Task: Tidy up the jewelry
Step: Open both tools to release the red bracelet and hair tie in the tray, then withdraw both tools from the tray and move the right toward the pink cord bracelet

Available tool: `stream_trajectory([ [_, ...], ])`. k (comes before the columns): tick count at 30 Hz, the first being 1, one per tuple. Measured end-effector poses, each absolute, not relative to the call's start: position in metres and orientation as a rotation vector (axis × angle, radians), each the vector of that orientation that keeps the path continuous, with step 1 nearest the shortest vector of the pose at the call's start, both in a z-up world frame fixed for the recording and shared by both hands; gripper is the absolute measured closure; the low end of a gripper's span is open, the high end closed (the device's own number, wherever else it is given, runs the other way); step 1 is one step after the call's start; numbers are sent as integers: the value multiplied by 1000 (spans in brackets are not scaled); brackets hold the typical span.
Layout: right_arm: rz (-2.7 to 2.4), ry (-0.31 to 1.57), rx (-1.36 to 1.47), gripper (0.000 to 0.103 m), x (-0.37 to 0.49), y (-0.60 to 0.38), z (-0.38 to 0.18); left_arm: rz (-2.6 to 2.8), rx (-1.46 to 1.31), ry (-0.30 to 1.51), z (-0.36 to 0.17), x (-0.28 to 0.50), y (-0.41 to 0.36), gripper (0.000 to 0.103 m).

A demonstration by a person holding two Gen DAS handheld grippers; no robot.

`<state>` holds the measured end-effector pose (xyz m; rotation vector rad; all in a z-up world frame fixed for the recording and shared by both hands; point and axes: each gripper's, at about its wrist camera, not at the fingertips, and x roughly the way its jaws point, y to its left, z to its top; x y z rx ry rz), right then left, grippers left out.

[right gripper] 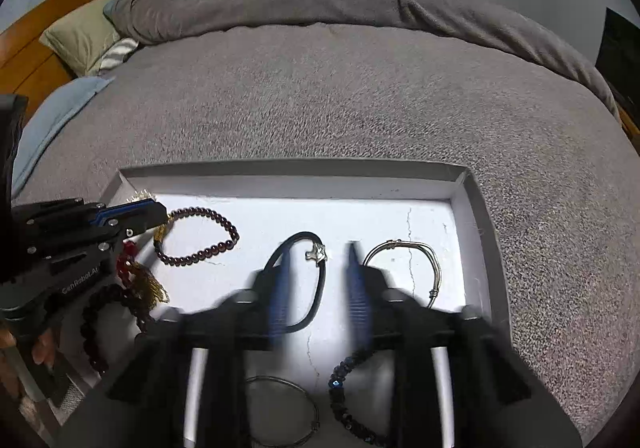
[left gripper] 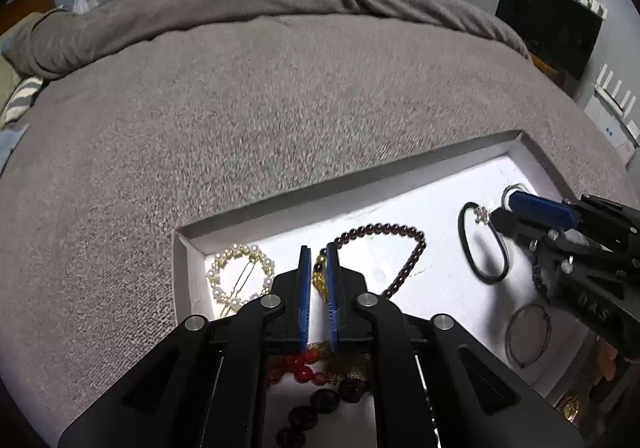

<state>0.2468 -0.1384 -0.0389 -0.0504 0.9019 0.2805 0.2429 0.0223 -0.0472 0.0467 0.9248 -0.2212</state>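
The right gripper [right gripper: 316,288] is smeared by motion blur in its own view, so its edges are hard to read, but its jaws stand apart and press on nothing; the black cord bracelet [right gripper: 316,288] with a small silver charm [right gripper: 317,253] lies on the box floor between them. Near the lower edge of both views the gripper bodies hide parts of the jewelry: the red beads [left gripper: 302,366] and the large dark wooden beads [left gripper: 316,404] show only in pieces. The left gripper [left gripper: 319,268] has its jaws nearly together, with a narrow gap, over the gold end of the dark red bead bracelet [left gripper: 400,244]; whether the pads touch it I cannot tell. All jewelry lies in a shallow white box [right gripper: 296,184] on a bed with a grey blanket [right gripper: 340,96]. A pearl hair clip [left gripper: 240,276] lies in the left corner, a silver bangle [right gripper: 416,260] at the right, and a blue bead strand [right gripper: 340,388] and a thin wire bangle [right gripper: 280,412] nearer.
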Motion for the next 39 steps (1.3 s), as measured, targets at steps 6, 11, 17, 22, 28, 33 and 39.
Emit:
stream_trajectory([
  [6,278,847,-3,54,233,-148,-20,-209,39,848,-32,230,27,69],
  [11,270,795,32,35,216,-162,0,-186,29,803,-13,213,31,40],
  [17,252,736,103,6,190,-188,24,-165,38,740,14,180,33,13],
  [22,257,724,154,5,169,-205,33,-145,1,719,30,155,41,8],
  [28,249,701,197,5,143,-221,44,-114,-9,685,44,126,48,7],
  [33,232,693,221,5,125,-231,46,-114,-11,659,49,98,51,6],
  [39,214,702,218,5,107,-242,42,-125,5,663,44,70,50,6],
])
